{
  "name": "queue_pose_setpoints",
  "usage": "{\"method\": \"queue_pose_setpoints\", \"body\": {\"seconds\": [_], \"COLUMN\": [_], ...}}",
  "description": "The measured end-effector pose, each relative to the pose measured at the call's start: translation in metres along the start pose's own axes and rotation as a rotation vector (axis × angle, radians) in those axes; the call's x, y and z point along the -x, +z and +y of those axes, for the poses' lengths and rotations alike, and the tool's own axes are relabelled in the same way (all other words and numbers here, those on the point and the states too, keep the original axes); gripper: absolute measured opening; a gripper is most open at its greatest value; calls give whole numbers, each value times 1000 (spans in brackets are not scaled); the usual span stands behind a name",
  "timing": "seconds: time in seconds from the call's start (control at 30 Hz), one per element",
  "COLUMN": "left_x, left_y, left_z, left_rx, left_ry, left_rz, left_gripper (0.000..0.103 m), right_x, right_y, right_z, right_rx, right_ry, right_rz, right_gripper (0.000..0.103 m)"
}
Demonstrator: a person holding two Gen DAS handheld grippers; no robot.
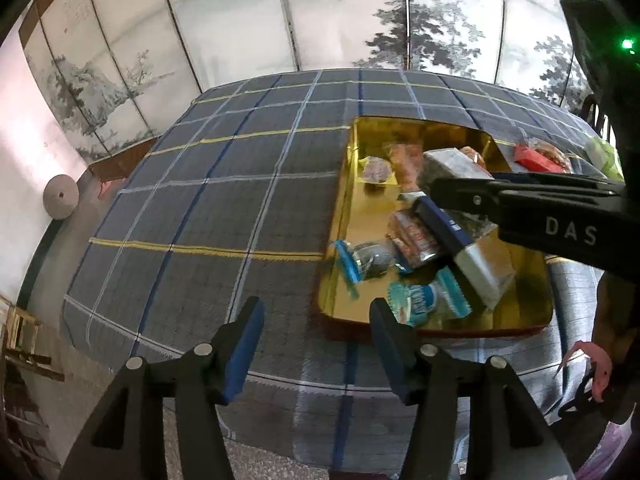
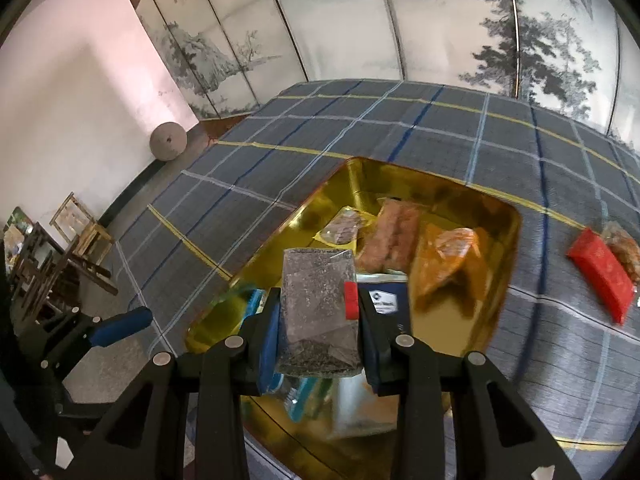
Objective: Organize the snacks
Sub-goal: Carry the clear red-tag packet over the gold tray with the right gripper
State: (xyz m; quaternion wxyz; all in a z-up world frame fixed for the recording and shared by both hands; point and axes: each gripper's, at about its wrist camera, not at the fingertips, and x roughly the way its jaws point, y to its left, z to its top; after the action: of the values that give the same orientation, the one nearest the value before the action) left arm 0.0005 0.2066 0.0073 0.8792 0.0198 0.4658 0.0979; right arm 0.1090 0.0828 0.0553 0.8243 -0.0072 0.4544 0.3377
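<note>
Snack packet: clear rectangular plastic packet of dark speckled snack (image 2: 318,316), up in the air above the near end of the tin, clamped between the right gripper's pads.
Handling: looks light and crinkly, a soft wrapper over a fairly flat, firm slab; probably slick on its film, so a squeeze across the short width suits it, and the sealed edges would likely slip.
Hold point: grip sits on the packet's lower half, far end sticking out free past the fingertips and standing fairly straight.
Right gripper: right gripper (image 2: 318,344), narrowed onto the packet, blue pad on one long side, a red tab (image 2: 351,300) showing at the other edge.
Tin: gold rectangular metal tin (image 1: 520,320) on the cloth, already scattered with wrapped snacks: orange packets, teal-edged clear ones, a navy and white box (image 1: 460,236).
Left gripper: left gripper (image 1: 316,344), jaws apart with nothing between them, hanging over the cloth just beside the tin's near corner.
Leftovers: red wrapped packet (image 2: 600,276) and a bag of orange-brown snacks (image 2: 622,248) on the cloth, well apart from the tin.
Table: grey plaid tablecloth (image 1: 200,220), painted folding screen (image 1: 240,20) behind.
</note>
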Motion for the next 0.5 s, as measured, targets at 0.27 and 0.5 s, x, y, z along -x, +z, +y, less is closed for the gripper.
{"method": "queue_pose_setpoints", "body": {"seconds": [0.27, 0.5], "left_x": [-7, -9], "left_y": [-3, -3], "left_z": [14, 21], "left_rx": [34, 52], "left_ry": [39, 62], "left_rz": [10, 6], "left_gripper": [74, 74], "right_x": [-25, -38], "right_y": [12, 21], "right_z": [8, 16], "right_rx": [4, 8], "right_ry": [-3, -3], "right_rz": [37, 47], "right_gripper": [32, 32]}}
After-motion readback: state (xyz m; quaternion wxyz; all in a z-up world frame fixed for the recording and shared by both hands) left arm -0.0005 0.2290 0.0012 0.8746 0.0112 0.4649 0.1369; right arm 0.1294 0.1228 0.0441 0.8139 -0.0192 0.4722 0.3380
